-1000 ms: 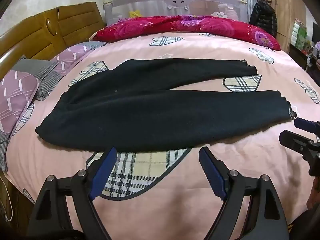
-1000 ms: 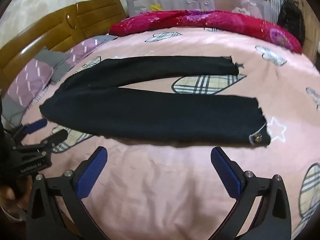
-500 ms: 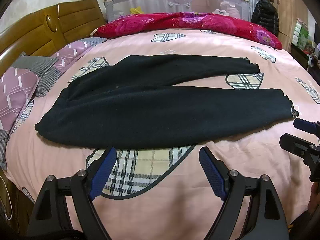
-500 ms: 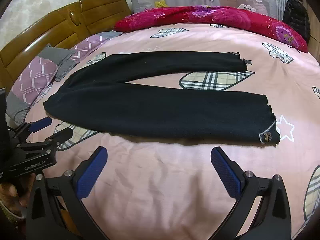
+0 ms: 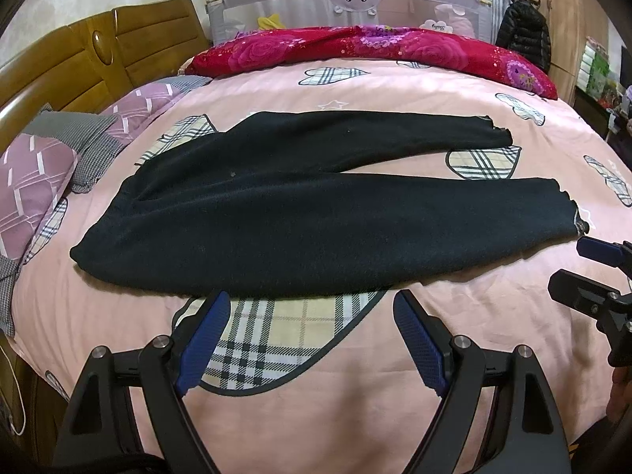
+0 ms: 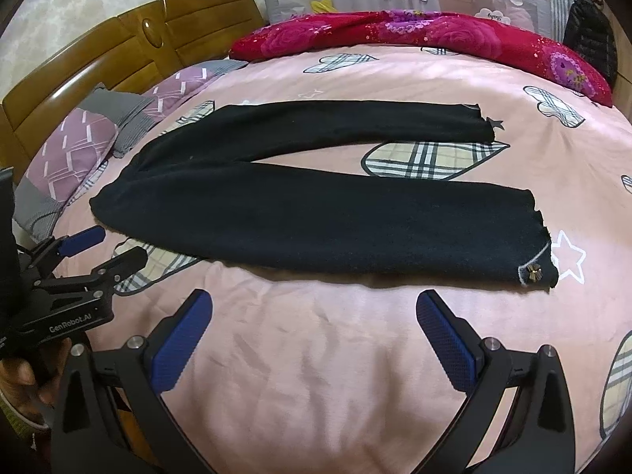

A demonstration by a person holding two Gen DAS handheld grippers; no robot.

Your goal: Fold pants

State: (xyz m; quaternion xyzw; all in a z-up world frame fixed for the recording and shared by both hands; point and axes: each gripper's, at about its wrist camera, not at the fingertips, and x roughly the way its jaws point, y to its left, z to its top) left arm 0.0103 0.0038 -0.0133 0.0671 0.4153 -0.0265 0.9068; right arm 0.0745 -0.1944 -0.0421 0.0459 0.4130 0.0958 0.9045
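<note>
Black pants (image 5: pixel 300 213) lie flat on the pink bed sheet (image 5: pixel 316 414), waist to the left, both legs spread in a V toward the right; they also show in the right wrist view (image 6: pixel 316 213). My left gripper (image 5: pixel 310 304) is open and empty, just in front of the near leg's edge. My right gripper (image 6: pixel 314 304) is open and empty, near the front edge of the near leg. A small bow trim (image 6: pixel 535 274) marks the near leg's cuff. Each gripper shows in the other's view: the right one (image 5: pixel 580 268) and the left one (image 6: pixel 106 245).
A red floral quilt (image 5: pixel 375 47) lies along the far side below a grey bed rail (image 5: pixel 355 4). Purple and grey pillows (image 5: pixel 47 173) rest against the wooden headboard (image 5: pixel 102 51) at left. A black jacket (image 5: pixel 523 35) hangs at the back right.
Both views have drawn slightly back and up from the pants over the last second. The pants have not moved. Both grippers stay open.
</note>
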